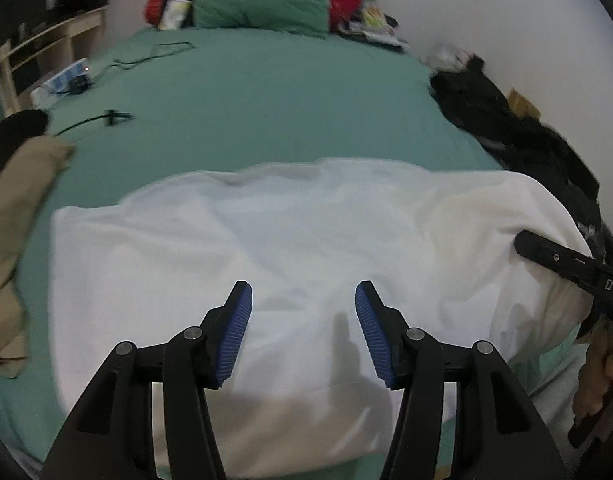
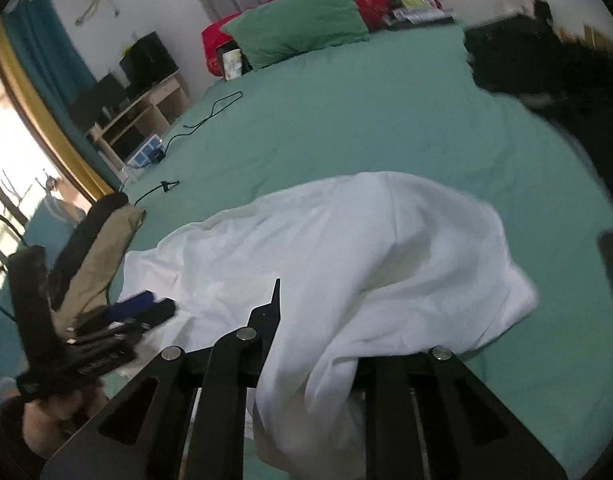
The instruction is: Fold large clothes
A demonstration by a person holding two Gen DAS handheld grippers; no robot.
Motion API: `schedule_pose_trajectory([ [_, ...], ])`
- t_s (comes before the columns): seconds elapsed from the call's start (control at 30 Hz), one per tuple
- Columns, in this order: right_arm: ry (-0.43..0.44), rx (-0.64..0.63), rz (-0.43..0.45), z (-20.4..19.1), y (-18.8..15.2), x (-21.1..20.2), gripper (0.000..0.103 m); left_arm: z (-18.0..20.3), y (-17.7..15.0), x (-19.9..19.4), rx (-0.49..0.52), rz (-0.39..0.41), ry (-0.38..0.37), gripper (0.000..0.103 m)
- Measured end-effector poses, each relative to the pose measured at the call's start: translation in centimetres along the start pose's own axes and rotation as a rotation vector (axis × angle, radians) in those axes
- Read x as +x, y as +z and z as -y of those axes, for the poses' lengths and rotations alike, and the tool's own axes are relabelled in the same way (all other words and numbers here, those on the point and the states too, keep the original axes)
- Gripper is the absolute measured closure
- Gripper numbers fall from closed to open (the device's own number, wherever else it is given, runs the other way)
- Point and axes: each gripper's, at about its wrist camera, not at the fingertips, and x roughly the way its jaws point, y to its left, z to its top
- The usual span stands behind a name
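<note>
White capitals "DAS" stand on the black arm of the right gripper point(image 1: 524, 245), cut off by the edge of the left wrist view. Pale lettering on the body of the left gripper point(image 2: 146, 308) is probably a label too, but it is too blurred to read.

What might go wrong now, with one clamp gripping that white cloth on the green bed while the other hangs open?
1. Only the right gripper pinches the white cloth garment; the open left gripper holds nothing, so the fold may go lopsided.
2. The pinched bunch looks thick; it might slip out.
3. The tan folded garment and black clothes pile lie near, so the swinging fabric could snag them.
</note>
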Motion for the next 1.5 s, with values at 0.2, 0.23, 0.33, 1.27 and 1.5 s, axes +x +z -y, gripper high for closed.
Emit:
schedule_pose_trajectory([
  [0.2, -0.023, -0.126, -0.007, -5.0, 1.0, 0.8, 0.086, -6.4, -0.5, -4.7, -0.071, 0.077, 0.03, 0.046],
  [0.23, -0.023, -0.141, -0.01, -5.9, 0.9, 1.0, 0.086, -7.1, -0.5, -5.1, -0.08, 0.081, 0.035, 0.046],
  [0.33, -0.023, -0.191, -0.03, -9.1, 1.1, 2.2, 0.086, -9.8, -1.1, -6.0, -0.117, 0.089, 0.045, 0.046],
  [1.27, 0.323, -0.465, -0.334, -23.7, -6.5, 7.9, 0.062, -20.1, -1.6, -10.1, -0.305, 0.106, 0.066, 0.046],
  [1.5, 0.174, -0.272, -0.163, -14.1, -3.5, 2.6, 0.054, -11.8, 0.7, -5.8, -0.109, 0.007, -0.116, 0.046],
])
